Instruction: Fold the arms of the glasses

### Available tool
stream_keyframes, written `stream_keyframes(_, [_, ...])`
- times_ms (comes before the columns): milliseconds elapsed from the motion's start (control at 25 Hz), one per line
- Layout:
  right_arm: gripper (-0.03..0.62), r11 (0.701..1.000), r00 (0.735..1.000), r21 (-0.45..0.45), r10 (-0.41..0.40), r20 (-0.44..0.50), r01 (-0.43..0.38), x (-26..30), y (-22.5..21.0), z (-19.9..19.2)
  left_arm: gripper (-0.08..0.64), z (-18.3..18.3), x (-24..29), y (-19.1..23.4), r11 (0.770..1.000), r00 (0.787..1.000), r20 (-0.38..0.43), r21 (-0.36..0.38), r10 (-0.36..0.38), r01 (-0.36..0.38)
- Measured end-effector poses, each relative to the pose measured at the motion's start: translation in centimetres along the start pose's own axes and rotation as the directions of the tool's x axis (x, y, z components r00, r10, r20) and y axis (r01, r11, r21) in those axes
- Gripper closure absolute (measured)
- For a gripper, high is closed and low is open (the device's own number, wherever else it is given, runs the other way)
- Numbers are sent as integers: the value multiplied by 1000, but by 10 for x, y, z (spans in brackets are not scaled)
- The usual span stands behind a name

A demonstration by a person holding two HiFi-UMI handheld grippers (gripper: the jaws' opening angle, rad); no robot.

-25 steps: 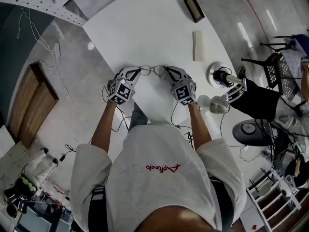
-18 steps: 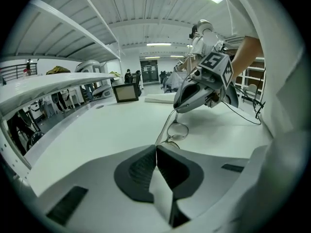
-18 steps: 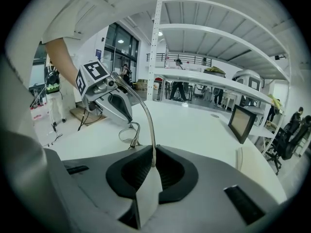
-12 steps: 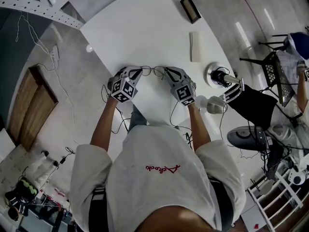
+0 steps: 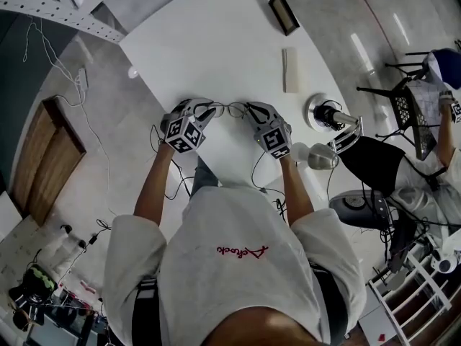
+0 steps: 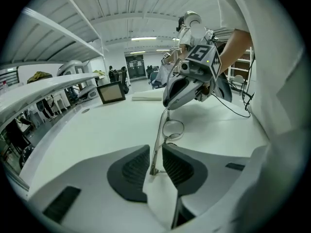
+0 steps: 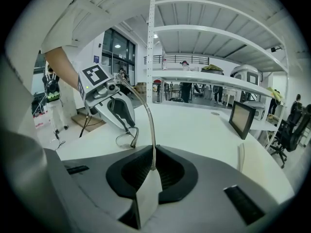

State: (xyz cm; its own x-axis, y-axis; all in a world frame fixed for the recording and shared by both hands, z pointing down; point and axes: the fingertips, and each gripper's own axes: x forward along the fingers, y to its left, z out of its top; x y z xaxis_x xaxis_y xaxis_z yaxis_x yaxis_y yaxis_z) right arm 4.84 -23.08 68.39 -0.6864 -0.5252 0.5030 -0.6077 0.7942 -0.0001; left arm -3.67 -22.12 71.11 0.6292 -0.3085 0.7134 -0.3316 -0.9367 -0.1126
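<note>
Thin metal-framed glasses (image 5: 229,107) hang between my two grippers just above the white table (image 5: 216,42). My left gripper (image 5: 204,111) is shut on the frame's corner (image 6: 154,165), which sits between its ribbed pads, and the round lenses (image 6: 173,129) show just beyond. My right gripper (image 5: 251,111) is shut on the end of an arm (image 7: 153,149). That arm curves up and away toward the left gripper (image 7: 127,123). The right jaws have just closed a little further on the arm. In the left gripper view the right gripper (image 6: 170,101) hangs over the far end of the glasses.
A dark picture frame (image 5: 282,11) and a long white box (image 5: 290,69) lie on the far right of the table. A round stand with a black device (image 5: 325,112) sits at the right edge. A person's torso fills the near side. Cables trail from both grippers.
The left gripper has rolled slightly and edged toward the right one, with the frame still in it. The right gripper has stayed where it was.
</note>
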Motion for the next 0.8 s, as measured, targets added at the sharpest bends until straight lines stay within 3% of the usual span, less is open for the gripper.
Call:
stream_keyframes(120, [561, 1000, 1000, -4, 5, -6, -5, 0, 0, 0, 460, 5, 7, -2, 999, 1000, 1, 34, 0, 0])
stream_keyframes(200, [561, 1000, 1000, 1, 1, -5, -1, -1, -1, -1, 509, 6, 10, -4, 998, 1000, -3, 67, 6, -6])
stream_keyframes(400, [560, 999, 1000, 39, 9, 18, -10, -4, -6, 5, 515, 6, 11, -9, 994, 998, -24, 91, -51, 53])
stream_keyframes(600, [560, 995, 999, 96, 31, 40, -35, -3, -5, 8, 515, 3, 16, -14, 984, 987, -101, 118, -125, 136])
stream_keyframes(800, [560, 995, 999, 98, 22, 41, -26, -2, -6, 13, 514, 3, 23, -13, 979, 976, -170, 126, -137, 159])
